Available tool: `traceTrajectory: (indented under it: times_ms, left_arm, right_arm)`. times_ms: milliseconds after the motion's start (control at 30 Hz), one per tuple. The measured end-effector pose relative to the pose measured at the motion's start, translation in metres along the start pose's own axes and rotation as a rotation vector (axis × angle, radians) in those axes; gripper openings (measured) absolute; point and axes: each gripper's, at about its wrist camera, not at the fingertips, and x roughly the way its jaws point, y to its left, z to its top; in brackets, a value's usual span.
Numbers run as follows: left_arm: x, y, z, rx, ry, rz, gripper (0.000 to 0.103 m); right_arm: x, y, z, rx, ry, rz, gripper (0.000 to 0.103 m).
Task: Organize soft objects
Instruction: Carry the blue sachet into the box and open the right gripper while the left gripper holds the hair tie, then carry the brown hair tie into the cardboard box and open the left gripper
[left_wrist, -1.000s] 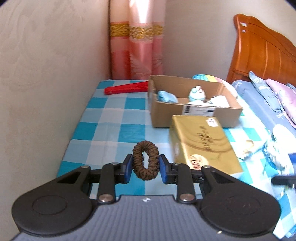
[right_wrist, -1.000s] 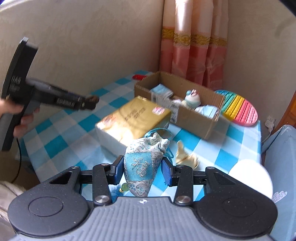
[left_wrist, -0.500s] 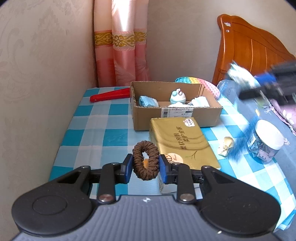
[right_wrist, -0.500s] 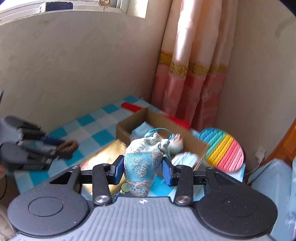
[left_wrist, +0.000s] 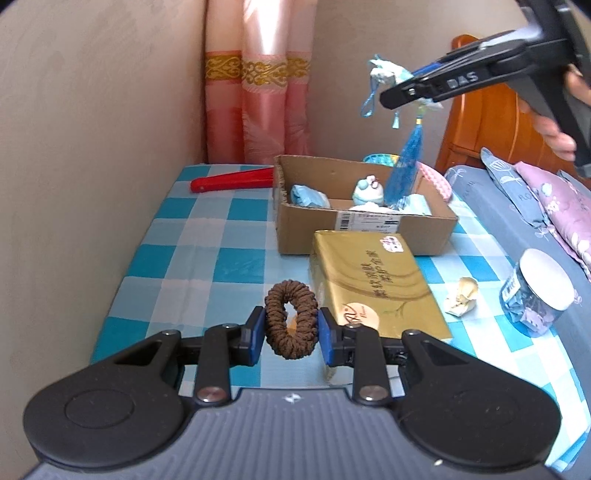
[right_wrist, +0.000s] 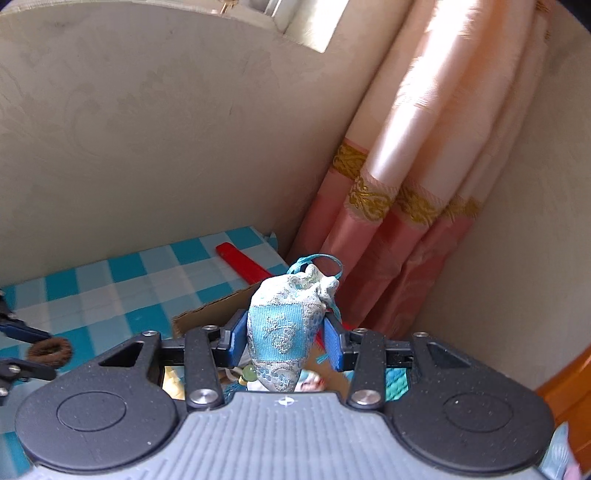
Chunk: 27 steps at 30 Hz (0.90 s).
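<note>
My left gripper (left_wrist: 291, 330) is shut on a brown hair scrunchie (left_wrist: 291, 325), held above the checked table near its front, left of a gold box (left_wrist: 373, 280). My right gripper (right_wrist: 284, 338) is shut on a blue and silver brocade sachet pouch (right_wrist: 286, 332). In the left wrist view the pouch (left_wrist: 388, 74) hangs high above an open cardboard box (left_wrist: 362, 229), its blue tassel (left_wrist: 404, 162) dangling down to the box. The box holds a small plush toy (left_wrist: 367, 190) and pale blue cloth items (left_wrist: 308, 195).
A red flat object (left_wrist: 232, 181) lies at the table's back left by the pink curtain (left_wrist: 258, 92). A crumpled wrapper (left_wrist: 461, 301) and a white-lidded jar (left_wrist: 537, 295) sit right of the gold box. A bed with pillows (left_wrist: 546, 199) is on the right. Wall runs along the left.
My right gripper has risen with the pouch, moving high above the cardboard box. My left gripper still holds the scrunchie over the table's front, little moved.
</note>
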Motion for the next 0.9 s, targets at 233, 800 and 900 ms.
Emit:
traceTrajectory:
  times_ms: [233,800,900]
  left_arm:
    - [0.008,0.010,0.000,-0.026,0.014,0.025,0.028]
    - [0.007,0.005,0.003,0.022,0.025,0.012,0.028]
    - [0.006,0.004,0.007,0.031,0.028,0.002,0.028]
  right_arm:
    - [0.051,0.008,-0.008,-0.043,0.065,0.039,0.053]
    - [0.026,0.005,-0.046,0.189,0.116,0.075,0.103]
    - [0.019,0.010,-0.054,0.263,0.142,0.072,0.103]
